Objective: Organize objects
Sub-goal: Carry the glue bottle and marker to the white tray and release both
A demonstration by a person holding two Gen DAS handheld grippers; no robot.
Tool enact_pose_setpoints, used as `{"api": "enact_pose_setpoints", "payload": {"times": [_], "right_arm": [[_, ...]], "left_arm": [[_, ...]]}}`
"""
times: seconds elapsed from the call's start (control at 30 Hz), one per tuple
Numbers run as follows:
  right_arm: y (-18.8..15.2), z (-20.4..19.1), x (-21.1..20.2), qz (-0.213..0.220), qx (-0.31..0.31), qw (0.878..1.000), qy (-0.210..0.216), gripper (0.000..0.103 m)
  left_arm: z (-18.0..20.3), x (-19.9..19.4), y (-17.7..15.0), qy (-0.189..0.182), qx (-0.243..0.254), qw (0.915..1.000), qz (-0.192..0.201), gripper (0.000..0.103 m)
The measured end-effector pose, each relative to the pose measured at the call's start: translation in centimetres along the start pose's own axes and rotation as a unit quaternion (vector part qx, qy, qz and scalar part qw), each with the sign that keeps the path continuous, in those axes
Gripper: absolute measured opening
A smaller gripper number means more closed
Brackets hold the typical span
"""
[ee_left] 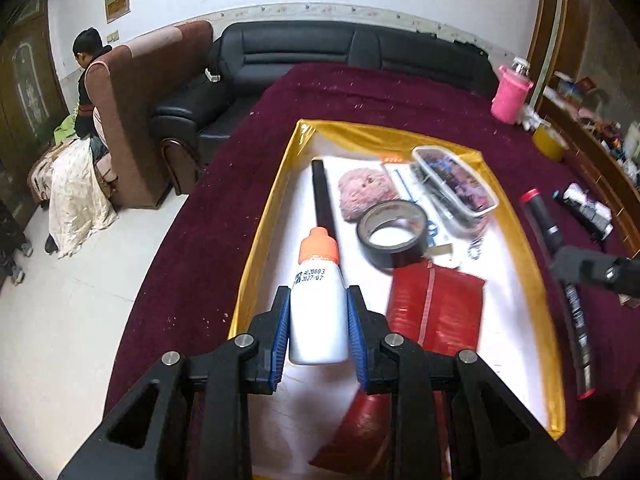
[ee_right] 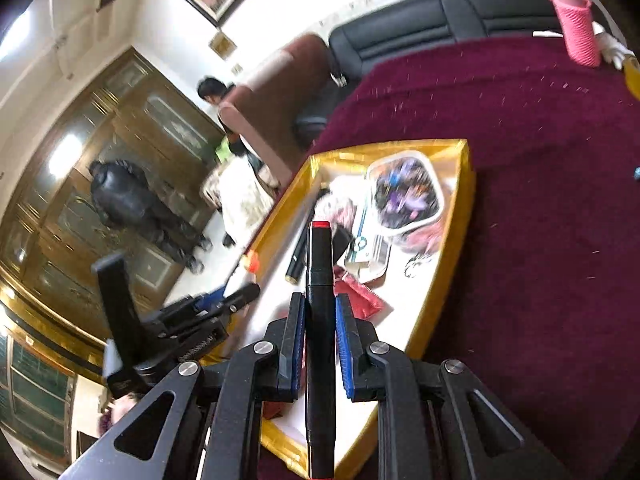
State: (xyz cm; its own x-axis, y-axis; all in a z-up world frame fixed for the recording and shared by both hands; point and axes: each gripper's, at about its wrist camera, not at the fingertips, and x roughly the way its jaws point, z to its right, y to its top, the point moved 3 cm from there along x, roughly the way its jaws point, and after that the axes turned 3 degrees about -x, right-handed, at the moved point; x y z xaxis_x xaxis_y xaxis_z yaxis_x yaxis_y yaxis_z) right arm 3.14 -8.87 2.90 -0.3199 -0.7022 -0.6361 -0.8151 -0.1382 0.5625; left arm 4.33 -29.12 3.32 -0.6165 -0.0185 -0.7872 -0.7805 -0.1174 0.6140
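My left gripper (ee_left: 318,300) is shut on a white bottle with an orange cap (ee_left: 318,300) and holds it above the near left part of the gold-rimmed tray (ee_left: 264,240). My right gripper (ee_right: 320,308) is shut on a black marker with a red tip (ee_right: 319,280) over the tray's near end (ee_right: 460,216). The left gripper also shows in the right wrist view (ee_right: 224,300). In the tray lie a black tape roll (ee_left: 394,232), a clear plastic box (ee_left: 456,182), a red pouch (ee_left: 436,308), a black stick (ee_left: 322,196) and a pink fuzzy item (ee_left: 366,194).
The tray sits on a maroon cloth-covered table (ee_left: 224,220). A black marker with a red end (ee_left: 540,216), a tube (ee_left: 588,208), a yellow cup (ee_left: 550,142) and a pink bottle (ee_left: 512,92) lie to the right. A black sofa (ee_left: 320,52) stands behind.
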Motion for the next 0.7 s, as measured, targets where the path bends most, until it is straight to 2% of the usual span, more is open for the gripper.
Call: {"api": "enact_pose_setpoints", "payload": {"times": [0.1, 0.3, 0.33, 0.37, 0.43, 0.57, 0.7], "right_arm": [[-0.2, 0.2, 2.9, -0.024, -0.002, 1.000, -0.020, 0.017], [-0.5, 0.5, 6.0, -0.051, -0.017, 0.996, -0.072, 0.017], [-0.4, 0.5, 6.1, -0.051, -0.017, 0.995, -0.078, 0.017], [-0.3, 0.6, 6.2, -0.051, -0.017, 0.995, -0.086, 0.017], [0.0, 0.8, 6.2, -0.053, -0.018, 0.994, -0.098, 0.017], [0.0, 0.8, 6.7, -0.056, -0.034, 0.989, -0.129, 0.018], [0.3, 0.1, 6.8, -0.054, -0.048, 0.987, -0.141, 0.019]], "left_arm": [[-0.4, 0.8, 0.0, 0.001, -0.007, 0.9999, -0.010, 0.026], [-0.5, -0.2, -0.1, -0.019, -0.008, 0.9997, 0.012, 0.029], [-0.6, -0.5, -0.1, -0.020, -0.009, 0.9996, 0.015, 0.038], [-0.6, -1.1, -0.1, -0.022, -0.012, 0.9994, 0.024, 0.051], [-0.8, -2.0, 0.0, -0.027, -0.021, 0.9987, 0.039, 0.068], [-1.4, -4.7, -0.1, -0.046, -0.045, 0.9954, 0.070, 0.081], [-2.1, -6.7, -0.5, -0.054, -0.073, 0.9917, 0.092, 0.086]]}}
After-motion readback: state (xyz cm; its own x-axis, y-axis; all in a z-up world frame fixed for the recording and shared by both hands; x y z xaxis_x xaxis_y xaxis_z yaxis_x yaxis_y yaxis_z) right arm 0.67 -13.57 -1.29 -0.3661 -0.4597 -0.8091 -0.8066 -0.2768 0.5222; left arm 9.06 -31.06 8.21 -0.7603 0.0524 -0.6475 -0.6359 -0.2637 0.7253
